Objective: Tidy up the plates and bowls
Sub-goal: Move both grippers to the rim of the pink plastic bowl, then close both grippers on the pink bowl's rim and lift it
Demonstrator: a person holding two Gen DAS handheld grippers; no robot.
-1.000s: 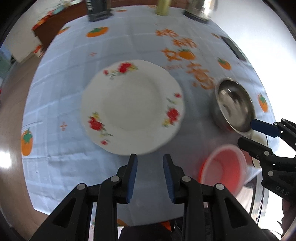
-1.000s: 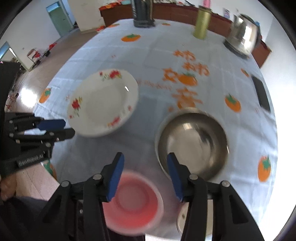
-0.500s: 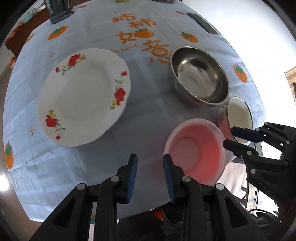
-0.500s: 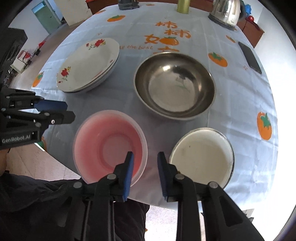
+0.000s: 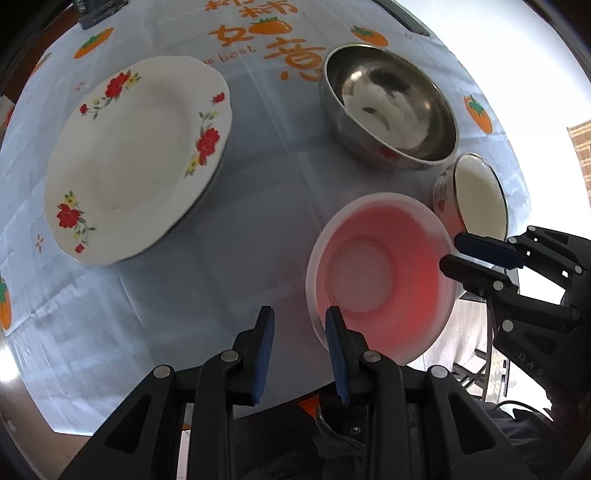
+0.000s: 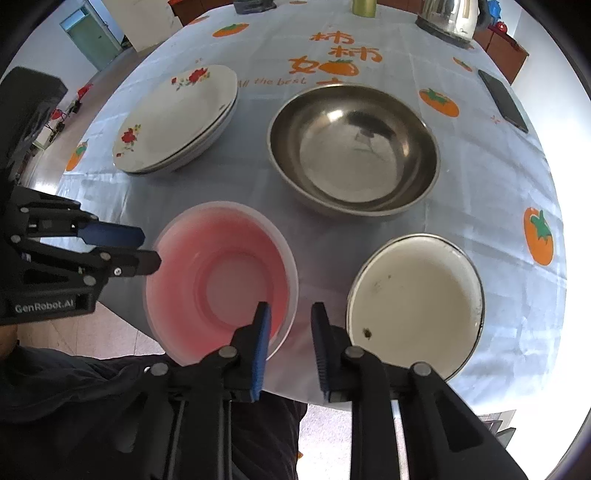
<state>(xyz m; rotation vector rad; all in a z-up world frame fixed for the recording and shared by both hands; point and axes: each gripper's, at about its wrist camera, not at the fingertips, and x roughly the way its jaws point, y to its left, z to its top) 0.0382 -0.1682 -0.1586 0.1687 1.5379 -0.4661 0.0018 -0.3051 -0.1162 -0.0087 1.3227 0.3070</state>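
Observation:
A pink plastic bowl (image 5: 380, 273) (image 6: 221, 273) sits at the table's near edge. My left gripper (image 5: 298, 328) is open beside the bowl's near-left rim; it shows in the right wrist view (image 6: 142, 249) at the bowl's left rim. My right gripper (image 6: 290, 321) is open astride the bowl's near-right rim, one finger inside; it shows in the left wrist view (image 5: 452, 251) at the bowl's right rim. A stack of flowered white plates (image 5: 136, 155) (image 6: 177, 118) lies to the left. A steel bowl (image 5: 388, 107) (image 6: 354, 147) and a white enamel bowl (image 5: 476, 195) (image 6: 413, 302) stand to the right.
The table has a blue-white cloth with orange fruit prints (image 6: 369, 229). A black phone (image 6: 502, 99), a steel kettle (image 6: 450, 14) and a green cup (image 6: 364, 7) stand at the far side. The table edge runs just under the pink bowl.
Both grippers have closed in on the pink bowl from either side. The right gripper's jaws have widened a little and now straddle its rim.

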